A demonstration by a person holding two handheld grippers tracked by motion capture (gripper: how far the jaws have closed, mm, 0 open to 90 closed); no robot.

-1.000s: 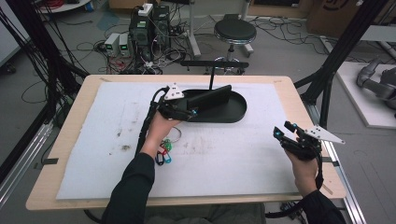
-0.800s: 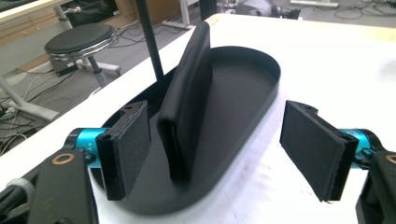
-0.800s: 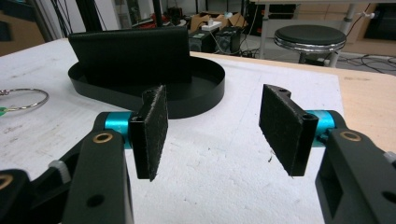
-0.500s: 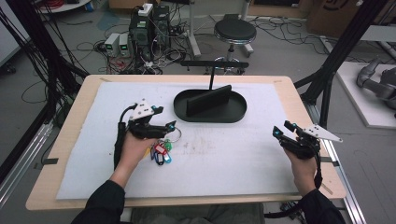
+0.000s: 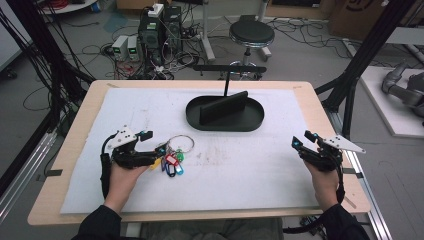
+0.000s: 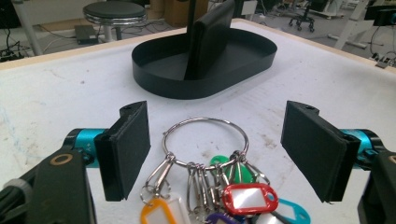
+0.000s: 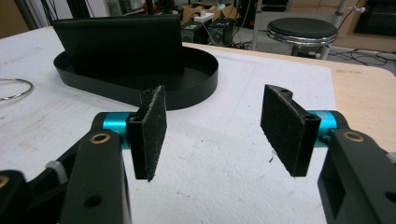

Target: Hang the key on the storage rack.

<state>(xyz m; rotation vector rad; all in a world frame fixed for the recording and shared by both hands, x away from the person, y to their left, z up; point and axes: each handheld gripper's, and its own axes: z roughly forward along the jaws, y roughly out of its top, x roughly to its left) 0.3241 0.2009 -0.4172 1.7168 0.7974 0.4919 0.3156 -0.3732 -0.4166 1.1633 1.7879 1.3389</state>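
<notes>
Where the mat lies bare, black oval tray (image 5: 252,119) with upright divider (image 5: 224,108).

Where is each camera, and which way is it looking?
High view: sits above the person's side, looking forward and down on the table; both forearms, the left gripper and right gripper show.
Left gripper view: rides on the left gripper, looking along its open fingers at the key ring between them and the tray beyond.
Right gripper view: rides on the right gripper, looking past its open fingers at the tray.
All three views share the tray.
</notes>
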